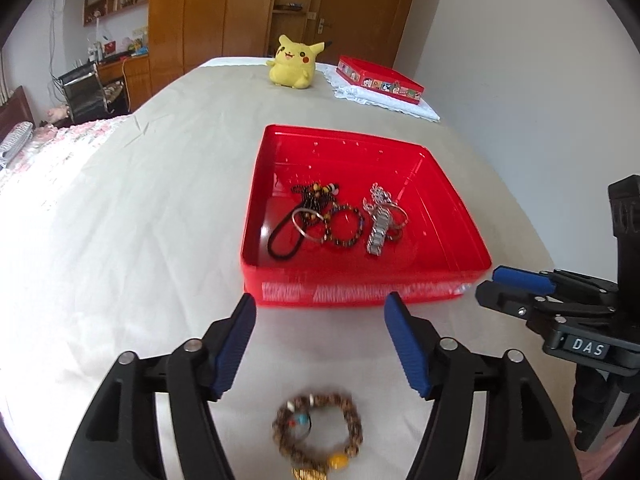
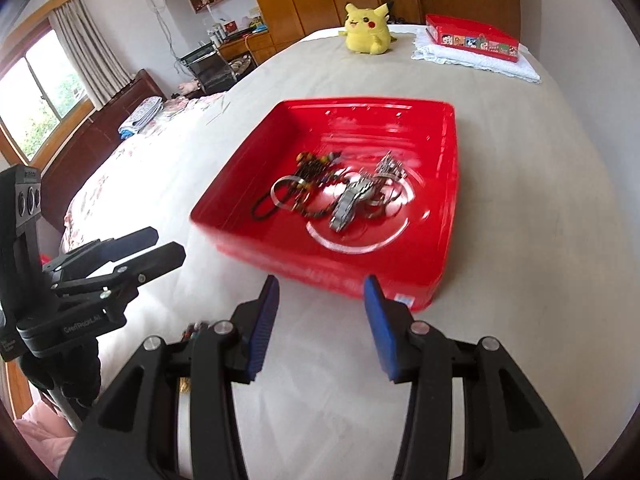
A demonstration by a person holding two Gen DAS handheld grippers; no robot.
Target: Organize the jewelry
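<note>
A red tray [image 1: 360, 292] [image 2: 448, 208] sits on the bed and holds several pieces: a black cord loop [image 1: 282, 240], a metal ring [image 1: 306, 222], a dark beaded bracelet [image 1: 345, 229] and a silver watch band [image 1: 378, 228] [image 2: 346, 204]. A brown beaded bracelet [image 1: 318, 430] with a yellow bead lies on the sheet in front of the tray, between my left gripper's arms. My left gripper [image 1: 320, 316] [image 2: 160, 248] is open and empty above it. My right gripper [image 2: 320, 300] [image 1: 504, 284] is open and empty near the tray's front edge.
A yellow Pikachu plush [image 1: 294, 62] [image 2: 366, 28] sits at the far end of the bed. A red decorated tin [image 1: 378, 78] [image 2: 472, 38] rests on a folded white cloth [image 1: 400, 106]. A desk, chair and wardrobes stand beyond the bed.
</note>
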